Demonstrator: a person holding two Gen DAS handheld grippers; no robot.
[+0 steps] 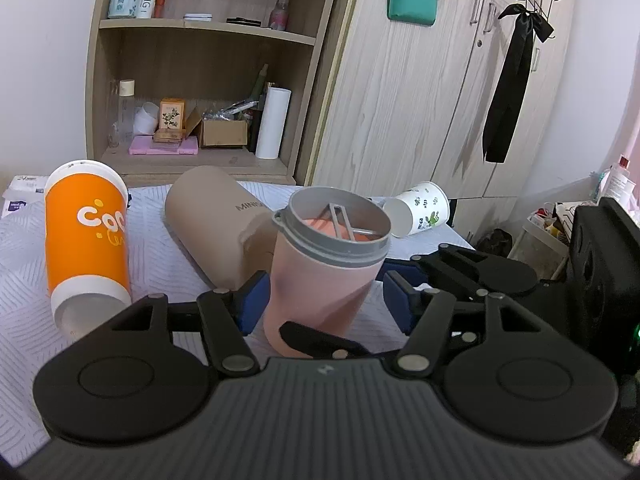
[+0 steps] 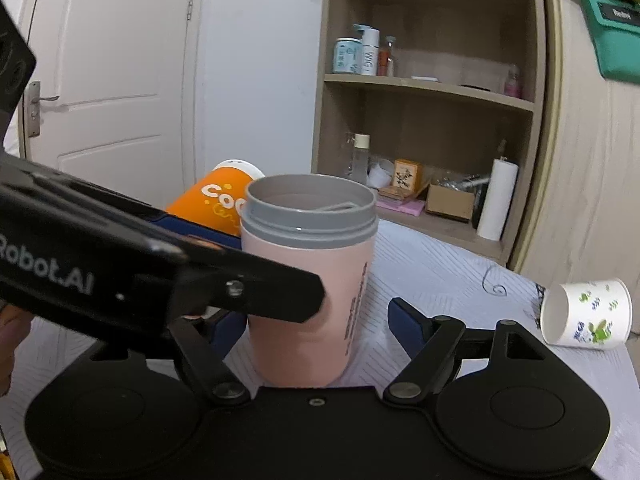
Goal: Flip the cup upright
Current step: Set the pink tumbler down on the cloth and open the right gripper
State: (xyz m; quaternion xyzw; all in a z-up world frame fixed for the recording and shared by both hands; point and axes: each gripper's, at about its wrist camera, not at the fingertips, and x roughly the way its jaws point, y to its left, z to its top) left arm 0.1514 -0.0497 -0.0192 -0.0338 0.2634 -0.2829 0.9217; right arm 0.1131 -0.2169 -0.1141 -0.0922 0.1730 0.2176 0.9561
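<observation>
Pink cup: your pink cup (image 1: 320,276) stood mouth-up on the quilted table cover (image 1: 24,280), its grey rim (image 2: 310,216) open to the top; it looked upright or very nearly so, so the flip itself seemed done.
Left gripper: your left gripper (image 1: 318,300) had its blue pads on either side of the cup, spread with a clear gap on the right pad, so nothing was clamped.
Right gripper: your right gripper (image 2: 316,330) also straddled the cup with fingers apart; whether its left pad touched, you could not tell behind the other tool.
Left to do: by my reading, only backing both tools away without nudging it.
Around: an orange cup (image 1: 86,236), a beige tumbler (image 1: 216,220) and a printed paper cup (image 2: 586,312) lay on their sides.
In the way: the beige tumbler lay just behind the cup, and your two tools crossed closely.
</observation>
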